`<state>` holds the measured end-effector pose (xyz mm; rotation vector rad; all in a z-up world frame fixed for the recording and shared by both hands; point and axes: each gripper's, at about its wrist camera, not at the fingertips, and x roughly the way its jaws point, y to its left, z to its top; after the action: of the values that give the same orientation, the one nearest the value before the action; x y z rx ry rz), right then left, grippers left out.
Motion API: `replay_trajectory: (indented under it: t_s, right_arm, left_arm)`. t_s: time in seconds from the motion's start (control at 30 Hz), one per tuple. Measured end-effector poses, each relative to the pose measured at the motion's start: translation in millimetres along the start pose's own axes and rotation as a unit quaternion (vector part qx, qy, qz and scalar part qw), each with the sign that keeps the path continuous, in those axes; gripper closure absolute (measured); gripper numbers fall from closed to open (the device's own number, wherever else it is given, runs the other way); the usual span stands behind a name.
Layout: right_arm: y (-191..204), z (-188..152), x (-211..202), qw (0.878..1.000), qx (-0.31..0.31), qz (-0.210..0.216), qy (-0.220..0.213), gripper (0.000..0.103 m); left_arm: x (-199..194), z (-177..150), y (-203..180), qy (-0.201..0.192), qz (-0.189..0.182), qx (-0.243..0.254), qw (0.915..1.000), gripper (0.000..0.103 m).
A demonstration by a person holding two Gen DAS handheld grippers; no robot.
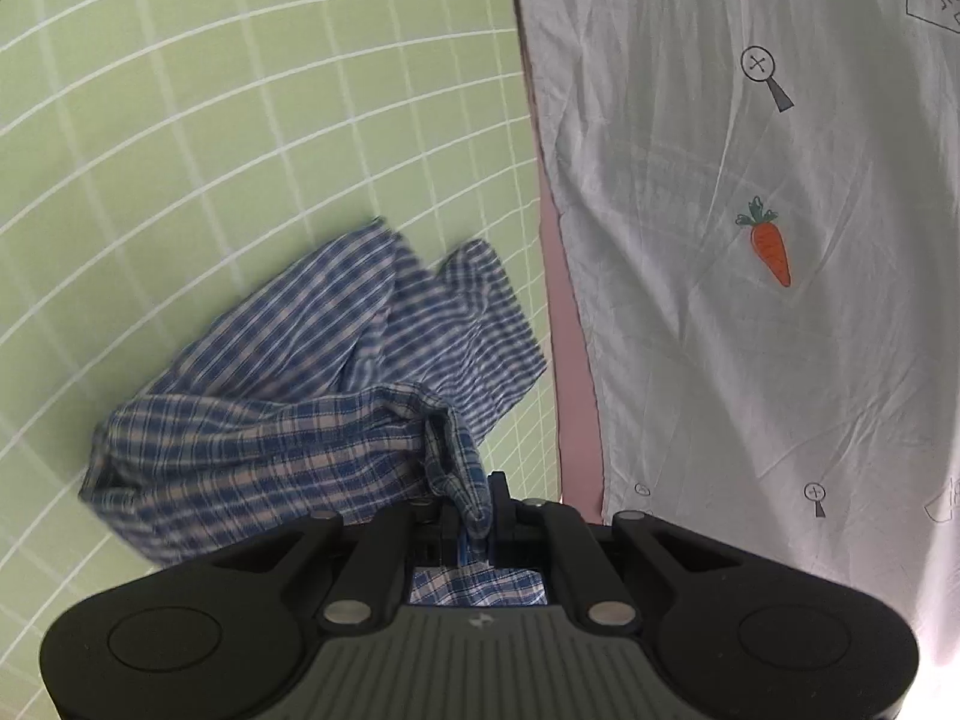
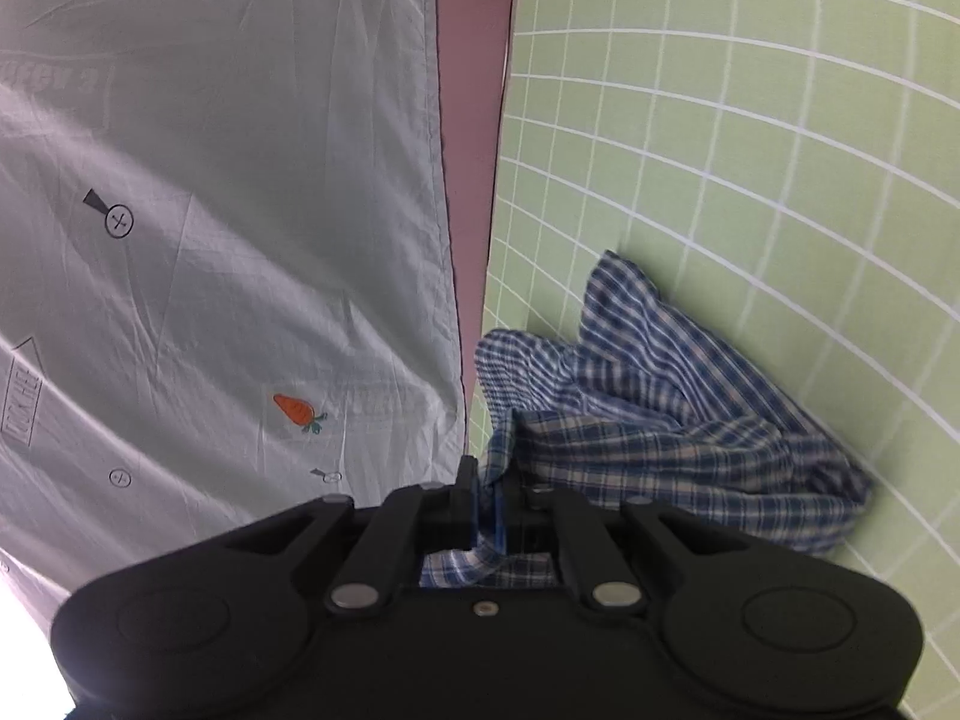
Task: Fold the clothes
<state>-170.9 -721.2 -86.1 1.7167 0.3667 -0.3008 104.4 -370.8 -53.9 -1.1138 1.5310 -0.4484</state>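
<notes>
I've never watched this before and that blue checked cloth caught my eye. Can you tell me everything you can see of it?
The blue and white plaid garment looks like thin woven cotton, crumpled and bunched, not yet folded. It lies over the green mat with white grid lines, beside a white printed sheet. Its near edge is pinched in the left gripper and in the right gripper; which garment it is, I cannot tell.

left claw (image 1: 474,516) and right claw (image 2: 487,501) both clamped tight on plaid cloth (image 1: 288,396).
</notes>
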Motion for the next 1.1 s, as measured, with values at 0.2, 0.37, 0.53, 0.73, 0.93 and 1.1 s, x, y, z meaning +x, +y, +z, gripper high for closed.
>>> replay_trajectory:
  t_s: [0.2,0.37,0.53,0.73,0.93,1.1]
  right_arm:
    - [20.4,46.3,47.2,0.995,-0.090,-0.021,-0.036,0.057]
    - [32.4,35.1,45.2,0.965,-0.242,-0.090,-0.055,0.035]
    - [24.1,10.6,50.8,0.934,-0.331,-0.129,-0.034,0.033]
    - [26.5,-15.4,70.6,0.887,-0.434,-0.157,-0.026,0.045]
    - [24.6,-20.8,87.0,0.878,-0.453,-0.151,-0.001,0.066]
    - [41.1,-23.1,55.1,0.880,-0.457,-0.114,-0.064,0.102]
  left_arm:
    - [39.7,45.1,-36.6,-0.071,0.067,0.093,0.9908,0.058]
    - [22.1,30.0,-38.4,-0.131,0.110,0.213,0.9620,0.028]
    - [28.7,13.2,-16.6,-0.133,0.222,0.298,0.9185,0.028]
    - [47.5,-9.4,-7.5,-0.117,0.273,0.359,0.8847,0.026]
    - [63.2,-20.3,-11.4,-0.120,0.305,0.396,0.8576,0.023]
    - [65.1,-18.5,-13.9,-0.127,0.310,0.397,0.8542,0.023]
